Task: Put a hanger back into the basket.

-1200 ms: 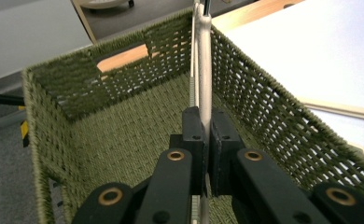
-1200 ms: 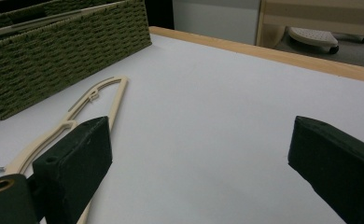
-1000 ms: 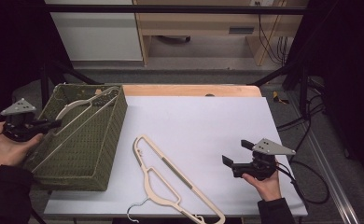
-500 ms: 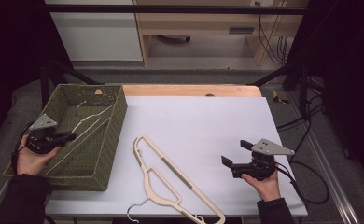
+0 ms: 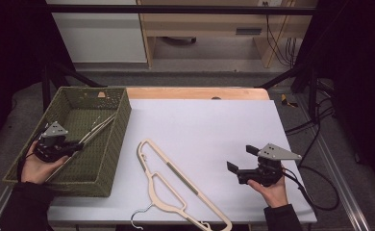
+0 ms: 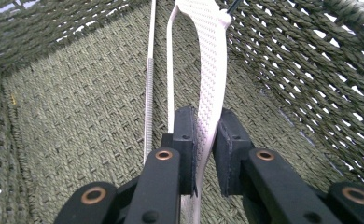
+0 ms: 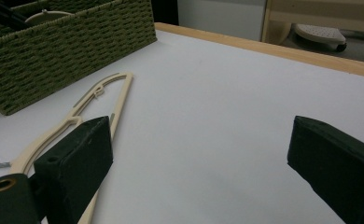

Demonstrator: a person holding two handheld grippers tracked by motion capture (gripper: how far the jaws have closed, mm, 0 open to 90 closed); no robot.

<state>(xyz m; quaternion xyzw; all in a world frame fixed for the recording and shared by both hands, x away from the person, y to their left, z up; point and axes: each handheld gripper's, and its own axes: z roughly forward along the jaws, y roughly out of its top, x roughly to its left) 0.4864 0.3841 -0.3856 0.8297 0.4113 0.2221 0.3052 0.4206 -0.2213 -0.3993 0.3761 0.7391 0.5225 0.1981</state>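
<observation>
hanger in the basket: a cream plastic hanger (image 6: 211,60) lies inside the green woven basket (image 5: 109,159), at the left edge of the surface (image 5: 209,130)
long axis: the hanger runs slantwise from the basket's near left corner up toward its right wall
left gripper (image 5: 78,147): down in the basket; its jaws have just been opening, the hanger's arm between them, the right pad with a slight gap, so the grip looks loosened rather than tight
left gripper's next move, as I judge it: pull back toward the near left, along the hanger's line
second hanger (image 5: 176,185): flat on the surface, near the front edge, between the basket and the right gripper (image 5: 236,169)
nearer hand: the right one, its jaws wide apart and empty, pointing toward that hanger
room: dark, a pale cabinet behind
</observation>
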